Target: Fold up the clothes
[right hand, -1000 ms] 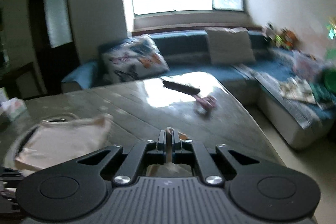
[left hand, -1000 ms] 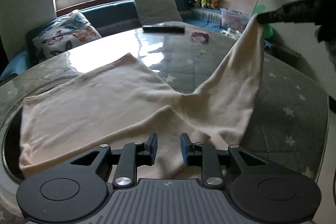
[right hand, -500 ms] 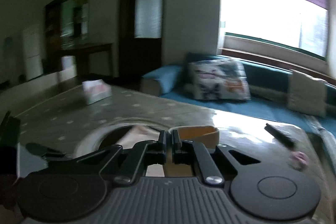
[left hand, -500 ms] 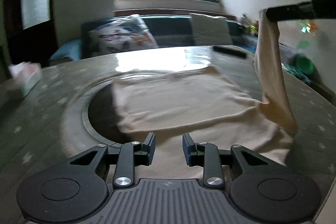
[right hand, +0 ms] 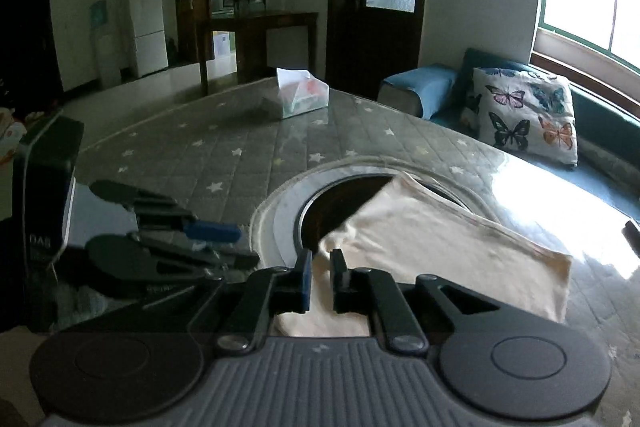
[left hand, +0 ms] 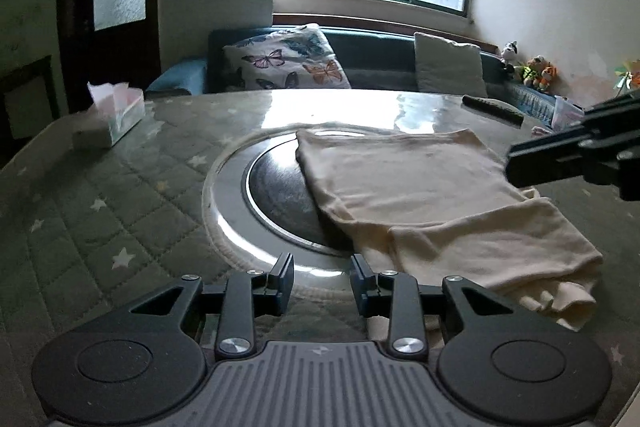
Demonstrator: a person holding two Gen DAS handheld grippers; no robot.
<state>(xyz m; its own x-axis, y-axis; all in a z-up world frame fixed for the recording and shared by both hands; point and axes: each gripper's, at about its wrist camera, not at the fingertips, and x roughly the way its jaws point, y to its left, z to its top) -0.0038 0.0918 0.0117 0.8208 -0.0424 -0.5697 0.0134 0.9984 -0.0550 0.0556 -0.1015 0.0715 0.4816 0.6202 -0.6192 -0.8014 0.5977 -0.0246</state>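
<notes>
A round surface covered in quilted grey star-print cloth fills both views. At nine o'clock in the left wrist view a tissue box stands alone near the far-left edge, with bare quilting around it. In the middle sits a round glossy turntable. The left hand-held gripper hangs at six o'clock over the turntable's near rim, its jaws apart and opening, with nothing between them.

The cream garment lies folded from the centre out to four o'clock, its left edge draped over the turntable and its bunched corner close to the near-right rim. A dark remote lies at one o'clock beyond it. The right hand-held gripper enters at three o'clock above the garment; in its own view the jaws stand slightly apart and opening, cloth visible behind the gap but not pinched.

On the dark casing at the right wrist view's left edge, letters resembling "DAB" are faintly legible.
</notes>
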